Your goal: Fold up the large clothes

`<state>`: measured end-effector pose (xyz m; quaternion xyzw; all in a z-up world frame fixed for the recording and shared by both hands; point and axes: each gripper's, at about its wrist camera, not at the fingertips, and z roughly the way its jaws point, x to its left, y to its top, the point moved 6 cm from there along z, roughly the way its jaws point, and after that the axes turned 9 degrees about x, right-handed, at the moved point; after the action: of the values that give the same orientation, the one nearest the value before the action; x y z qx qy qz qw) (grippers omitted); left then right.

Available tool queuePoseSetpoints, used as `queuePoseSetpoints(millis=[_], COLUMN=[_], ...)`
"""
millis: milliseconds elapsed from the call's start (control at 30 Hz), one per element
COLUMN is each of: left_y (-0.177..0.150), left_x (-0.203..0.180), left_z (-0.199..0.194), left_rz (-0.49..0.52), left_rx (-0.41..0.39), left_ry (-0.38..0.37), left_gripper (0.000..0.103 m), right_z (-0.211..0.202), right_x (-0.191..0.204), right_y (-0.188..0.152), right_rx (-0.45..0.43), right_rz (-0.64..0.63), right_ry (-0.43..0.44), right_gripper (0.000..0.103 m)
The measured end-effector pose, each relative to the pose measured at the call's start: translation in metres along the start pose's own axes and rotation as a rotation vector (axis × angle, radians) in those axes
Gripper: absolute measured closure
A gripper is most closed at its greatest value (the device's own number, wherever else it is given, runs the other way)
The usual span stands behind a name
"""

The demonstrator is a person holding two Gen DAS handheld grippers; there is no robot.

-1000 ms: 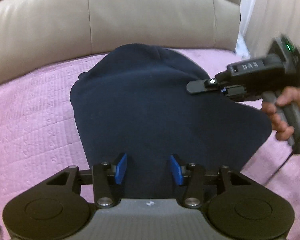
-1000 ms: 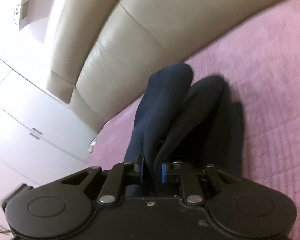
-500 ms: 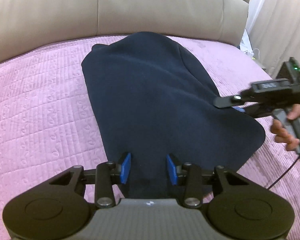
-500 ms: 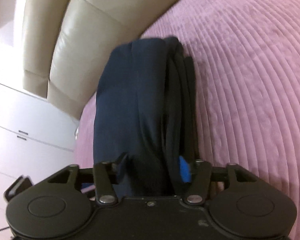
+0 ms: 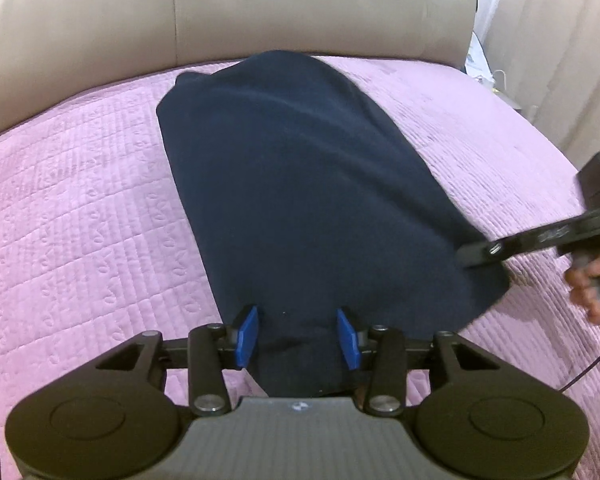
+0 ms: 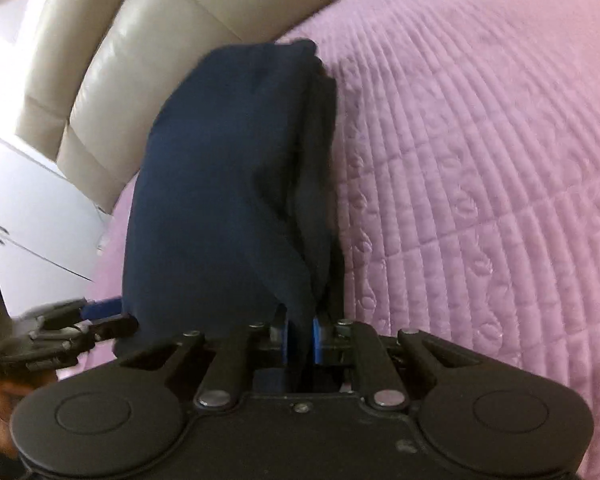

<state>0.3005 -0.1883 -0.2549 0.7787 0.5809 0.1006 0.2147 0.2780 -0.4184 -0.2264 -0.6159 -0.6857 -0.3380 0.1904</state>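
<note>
A dark navy garment (image 5: 300, 200) lies folded lengthwise on the pink quilted bed cover (image 5: 80, 220). My left gripper (image 5: 298, 338) is open, its blue pads on either side of the garment's near edge. My right gripper (image 6: 300, 336) is shut on the garment's near right corner (image 6: 296, 308). In the left wrist view the right gripper (image 5: 484, 254) sits at the garment's right corner, held by a hand. In the right wrist view the garment (image 6: 228, 184) stretches away as stacked layers, and the left gripper (image 6: 100, 320) shows at the far left.
A beige leather headboard (image 5: 260, 12) runs along the far end of the bed. White cabinets (image 6: 28, 208) stand beyond the bed's side. A curtain and some cables (image 5: 496, 76) sit at the right of the bed.
The garment has been drawn toward me and lowered flat onto the bed. My right gripper has moved down to the near right corner and closed on the cloth after opening briefly.
</note>
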Motion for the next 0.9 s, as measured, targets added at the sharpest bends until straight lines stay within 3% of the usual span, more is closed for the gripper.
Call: queuePoseSetpoints(millis=[33,67,100,133,167,300,400,500,567,633,733,767,800,833,900], left_y=[0.000,0.001,0.001,0.003,0.003,0.006,0.006,0.005,0.005,0.004,0.004,0.004,0.005,0.005,0.005], left_x=[-0.002,-0.002,-0.003,-0.002,-0.002,-0.002,-0.003,-0.001,-0.001,-0.001,0.001,0.002,0.004,0.006,0.008], left_z=[0.001,0.002,0.003,0.004,0.003,0.005,0.004,0.004,0.004,0.004,0.003,0.003,0.003,0.003,0.003], left_rz=[0.014,0.023,0.023,0.018,0.018,0.013,0.029,0.021,0.021,0.024,0.008,-0.001,-0.010,-0.017,-0.023], left_rx=[0.001,0.002,0.003,0.005,0.008,0.017,0.016,0.016,0.013,0.008,0.005,0.003,0.003,0.003,0.000], left_ry=[0.016,0.028,0.033,0.034,0.032,0.014,0.019,0.011,0.008,0.005,-0.013,-0.023,-0.034,-0.044,-0.061], left_gripper=[0.057,0.057,0.057,0.057,0.057,0.055,0.054,0.054,0.054,0.054,0.052,0.051,0.050,0.050,0.050], right_z=[-0.003,-0.009,-0.014,-0.021,-0.028,-0.016,0.013,0.042,0.067,0.091,0.119,0.124,0.124,0.119,0.105], right_x=[0.002,0.007,0.015,0.023,0.033,0.054,0.079,0.124,0.151,0.159,0.149,0.144,0.142,0.140,0.138], right_y=[0.003,0.008,0.013,0.021,0.032,0.099,0.154,0.185,0.198,0.206,0.226,0.230,0.231,0.232,0.228], right_rx=[0.009,0.013,0.007,-0.017,-0.058,-0.192,-0.260,-0.243,-0.172,-0.090,0.018,0.043,0.046,0.008,-0.133], right_rz=[0.013,0.004,-0.021,-0.058,-0.093,-0.153,-0.280,-0.508,-0.668,-0.731,-0.672,-0.638,-0.615,-0.578,-0.445], right_ry=[0.007,0.003,-0.020,-0.067,-0.097,-0.084,-0.129,-0.152,-0.197,-0.264,-0.238,-0.210,-0.186,-0.178,-0.216], right_gripper=[0.084,0.061,0.030,0.018,0.013,0.012,0.011,0.009,0.008,0.007,0.010,0.018,0.066,0.098,0.099])
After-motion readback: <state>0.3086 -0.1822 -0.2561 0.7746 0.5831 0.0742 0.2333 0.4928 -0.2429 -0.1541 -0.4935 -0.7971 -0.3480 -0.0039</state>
